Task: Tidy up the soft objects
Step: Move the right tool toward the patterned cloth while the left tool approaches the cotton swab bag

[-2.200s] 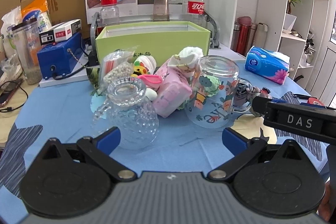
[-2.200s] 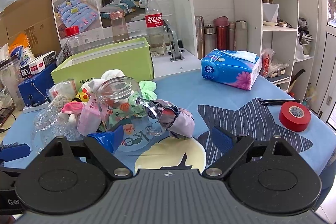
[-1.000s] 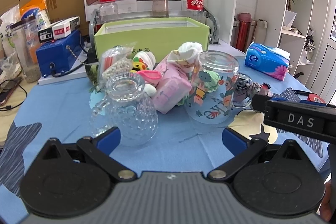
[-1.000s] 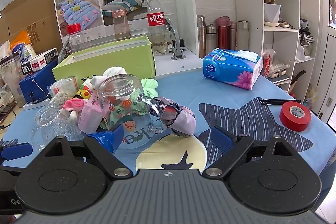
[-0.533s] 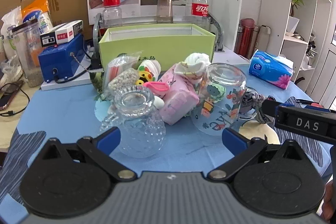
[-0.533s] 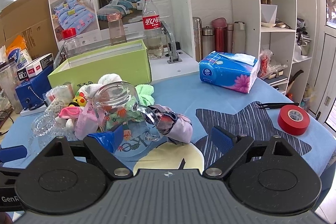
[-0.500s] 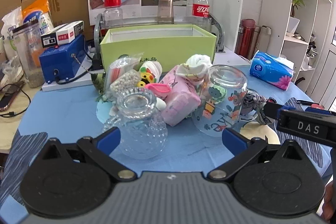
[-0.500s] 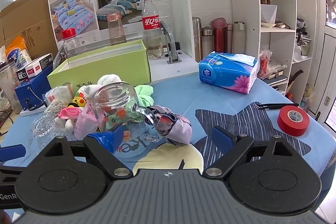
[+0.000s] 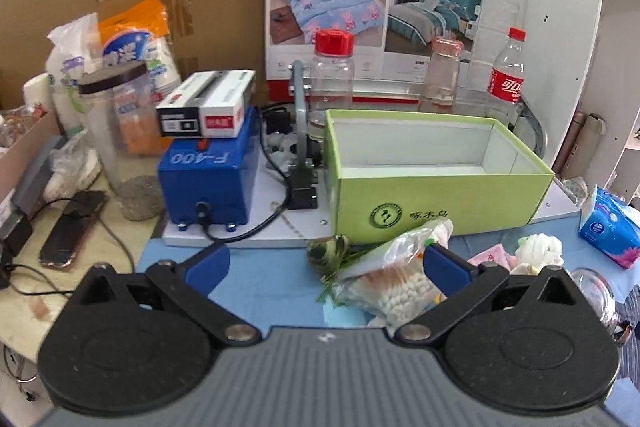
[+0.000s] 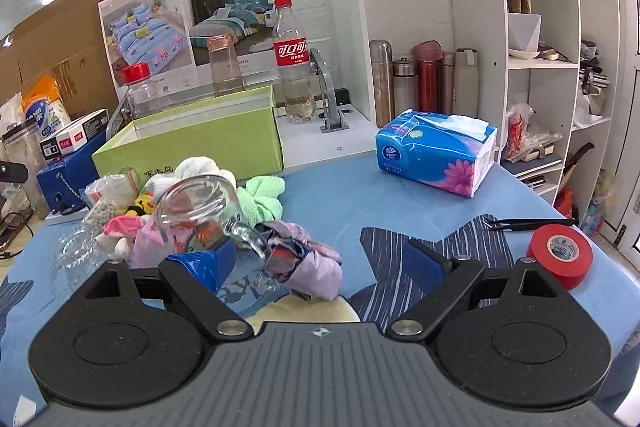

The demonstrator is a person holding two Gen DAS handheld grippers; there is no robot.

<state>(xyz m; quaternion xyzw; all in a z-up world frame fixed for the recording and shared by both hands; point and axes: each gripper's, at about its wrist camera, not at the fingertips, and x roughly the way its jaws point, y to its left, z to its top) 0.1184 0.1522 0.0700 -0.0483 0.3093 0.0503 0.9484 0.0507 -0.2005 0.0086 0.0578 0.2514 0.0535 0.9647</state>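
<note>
Right now both grippers hang above the blue tablecloth [image 10: 336,187] with their fingers spread wide and nothing between them. From the left wrist view, the left gripper [image 9: 326,261] faces the green box [image 9: 436,187], whose white inside shows bare, and a clear bag of white beads [image 9: 394,281] lies just ahead of its right finger [image 9: 448,261]. A blue machine [image 9: 208,179] stands left of the box.

From the right wrist view, the right gripper [image 10: 320,263] points at a crumpled pink cloth [image 10: 308,263] lying on the tablecloth, touching the handle of a printed glass mug [image 10: 200,219]. Behind the mug sits the heap of soft things: a green towel [image 10: 262,197], a white rolled sock [image 10: 198,167] and a pink pouch [image 10: 148,243], all in front of the box and outside it. A tissue pack [image 10: 436,157] and a red tape roll [image 10: 560,255] lie well apart to the right
</note>
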